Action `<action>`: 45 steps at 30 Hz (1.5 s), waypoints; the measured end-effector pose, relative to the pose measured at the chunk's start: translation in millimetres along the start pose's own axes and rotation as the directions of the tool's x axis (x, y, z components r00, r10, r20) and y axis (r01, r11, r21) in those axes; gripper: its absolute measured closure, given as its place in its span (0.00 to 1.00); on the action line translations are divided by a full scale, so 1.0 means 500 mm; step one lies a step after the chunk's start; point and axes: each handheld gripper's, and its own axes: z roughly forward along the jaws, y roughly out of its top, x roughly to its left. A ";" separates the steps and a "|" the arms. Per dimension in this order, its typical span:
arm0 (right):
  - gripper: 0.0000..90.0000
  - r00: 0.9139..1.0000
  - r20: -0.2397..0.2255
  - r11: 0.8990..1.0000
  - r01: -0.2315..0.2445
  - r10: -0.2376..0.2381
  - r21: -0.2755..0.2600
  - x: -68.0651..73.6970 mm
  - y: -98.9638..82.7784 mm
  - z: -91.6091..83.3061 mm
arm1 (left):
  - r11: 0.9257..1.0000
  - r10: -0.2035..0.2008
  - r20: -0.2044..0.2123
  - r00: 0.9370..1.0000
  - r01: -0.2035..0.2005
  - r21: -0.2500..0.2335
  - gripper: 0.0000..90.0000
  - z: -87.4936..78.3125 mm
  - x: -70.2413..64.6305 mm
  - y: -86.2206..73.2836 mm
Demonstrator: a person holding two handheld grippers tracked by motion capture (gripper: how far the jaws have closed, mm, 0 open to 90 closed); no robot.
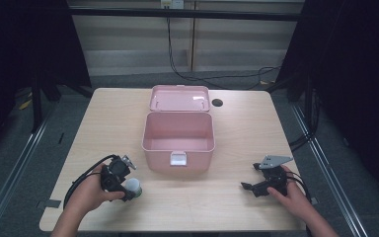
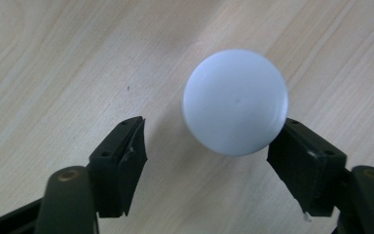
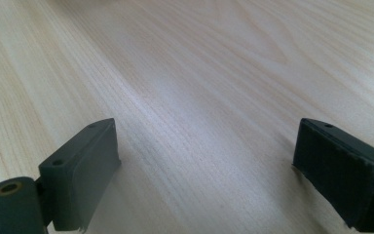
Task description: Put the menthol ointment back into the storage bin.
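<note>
Here, in the high view, the left gripper (image 1: 128,190) hangs over the near left part of the table (image 1: 237,128), pointing down at a small pale round-topped object (image 1: 134,186), perhaps a cap or a little jar, that lies right at its tip. The pink box (image 1: 178,139) stands open beyond it, toward the middle of the table, lid tipped back. The right gripper (image 1: 249,187) rests low on the far side from the object, well apart from it, so the left hand is plainly the nearer one.

In the left gripper view, the object (image 2: 235,101) sits just ahead of the jaws and off toward the right-hand one, whose pad looks to touch its rim, while a clear gap remains to the left-hand one. The jaws stand partly open, not yet pinching it. Seen from above it is round, so it shows no long axis; I judge a small shift toward the right-hand jaw would centre it before the squeeze.

In the right gripper view, the jaws stand wide apart with bare wood between them, holding nothing.
</note>
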 end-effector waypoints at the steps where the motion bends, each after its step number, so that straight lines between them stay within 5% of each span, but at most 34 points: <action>1: 0.10 1.000 0.000 1.000 0.000 0.000 0.000 0.000 0.000 0.000 | 1.000 0.005 -0.002 1.000 -0.005 0.007 0.36 -0.001 0.000 0.004; 8: 0.10 1.000 -0.001 1.000 0.000 0.000 0.000 0.000 0.000 0.000 | 1.000 0.006 0.038 0.999 -0.007 0.025 0.43 -0.001 -0.006 0.022; 25: 0.10 1.000 0.000 1.000 0.000 0.000 0.000 0.000 0.000 0.000 | 0.990 0.000 0.036 0.999 -0.005 0.143 0.56 -0.008 -0.014 0.064; 45: 0.10 1.000 0.000 1.000 0.000 0.000 0.000 0.000 0.000 0.000 | 0.988 -0.060 0.058 0.997 0.051 0.147 0.56 -0.112 -0.020 0.116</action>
